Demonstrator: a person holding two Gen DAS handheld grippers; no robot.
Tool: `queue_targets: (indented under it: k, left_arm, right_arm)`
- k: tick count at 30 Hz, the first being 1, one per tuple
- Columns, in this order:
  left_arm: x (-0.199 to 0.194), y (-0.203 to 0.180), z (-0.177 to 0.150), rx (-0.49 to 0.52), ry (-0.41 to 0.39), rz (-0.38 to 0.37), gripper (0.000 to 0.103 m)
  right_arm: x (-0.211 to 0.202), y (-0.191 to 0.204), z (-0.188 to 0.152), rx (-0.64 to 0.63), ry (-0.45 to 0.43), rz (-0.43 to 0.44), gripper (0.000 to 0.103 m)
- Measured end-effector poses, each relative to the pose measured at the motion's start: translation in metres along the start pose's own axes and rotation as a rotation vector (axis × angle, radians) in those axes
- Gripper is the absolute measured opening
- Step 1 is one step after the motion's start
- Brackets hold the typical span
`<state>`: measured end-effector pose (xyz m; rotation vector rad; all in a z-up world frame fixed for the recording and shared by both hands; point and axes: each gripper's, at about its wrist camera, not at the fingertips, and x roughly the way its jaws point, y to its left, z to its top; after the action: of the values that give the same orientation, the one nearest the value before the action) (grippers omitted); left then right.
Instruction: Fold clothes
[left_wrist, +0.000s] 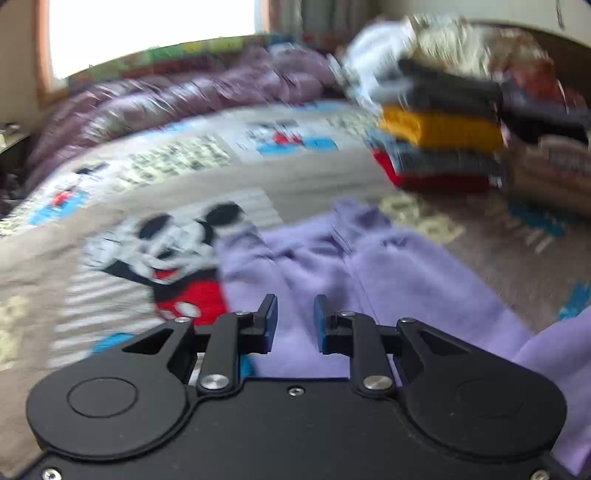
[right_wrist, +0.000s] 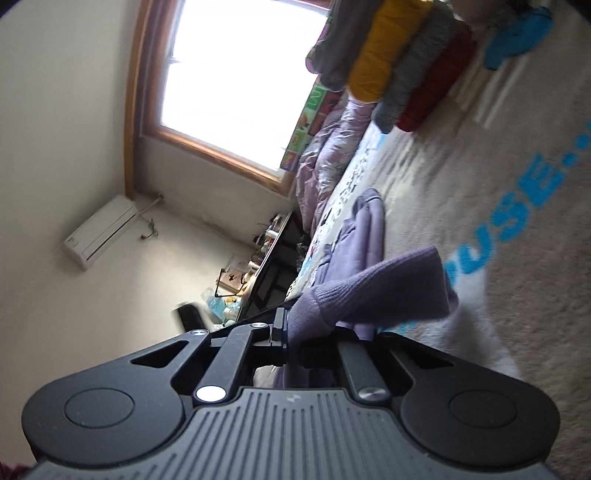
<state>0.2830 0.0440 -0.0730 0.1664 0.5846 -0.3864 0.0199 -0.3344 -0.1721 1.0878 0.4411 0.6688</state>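
A lilac sweater (left_wrist: 369, 280) lies spread on the Mickey Mouse bedspread (left_wrist: 177, 173). My left gripper (left_wrist: 295, 321) is open and empty, hovering just above the sweater's near part. My right gripper (right_wrist: 295, 332) is rolled sideways and shut on the sweater's ribbed cuff or hem (right_wrist: 369, 291), holding it lifted off the bed. The rest of the sweater (right_wrist: 365, 229) trails away along the bed in the right wrist view.
A stack of folded clothes (left_wrist: 439, 133) in black, yellow, grey and red stands at the back right of the bed, also in the right wrist view (right_wrist: 391, 59). A purple duvet (left_wrist: 192, 92) lies along the window side. A dark desk (right_wrist: 269, 273) stands beside the bed.
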Motion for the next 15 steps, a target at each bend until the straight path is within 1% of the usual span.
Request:
queue_targets:
  k: [3,5,6,8,10,11,12,15]
  left_arm:
    - [-0.037,-0.002,-0.011,0.004,-0.024,0.014,0.018]
    - [-0.051,-0.009,-0.026,0.017,-0.012,0.017,0.018]
    - [-0.051,-0.012,-0.034,0.016,0.002,0.010,0.018]
    - [-0.038,-0.020,-0.050,0.026,0.049,-0.013,0.018]
    - [-0.012,-0.036,-0.069,0.119,0.134,0.005,0.018]
    - [-0.007,-0.044,-0.076,0.169,0.142,0.025,0.018]
    - [-0.010,-0.047,-0.076,0.170,0.125,0.036,0.018]
    - [-0.037,-0.047,-0.064,0.131,0.072,0.049,0.018]
  right_arm:
    - [-0.001,-0.002,0.002,-0.003,-0.002,-0.007,0.008]
    - [-0.002,-0.001,0.002,-0.005,-0.005,-0.004,0.008]
    - [-0.002,0.000,0.002,-0.006,-0.007,-0.002,0.008]
    - [-0.004,0.003,0.002,-0.014,-0.022,0.017,0.008]
    - [-0.006,0.007,0.001,-0.029,-0.032,0.027,0.008]
    - [-0.005,0.008,0.000,-0.032,-0.032,0.025,0.008]
    - [-0.004,0.008,-0.001,-0.031,-0.029,0.012,0.008]
    - [-0.003,0.004,-0.003,-0.019,-0.036,-0.027,0.008]
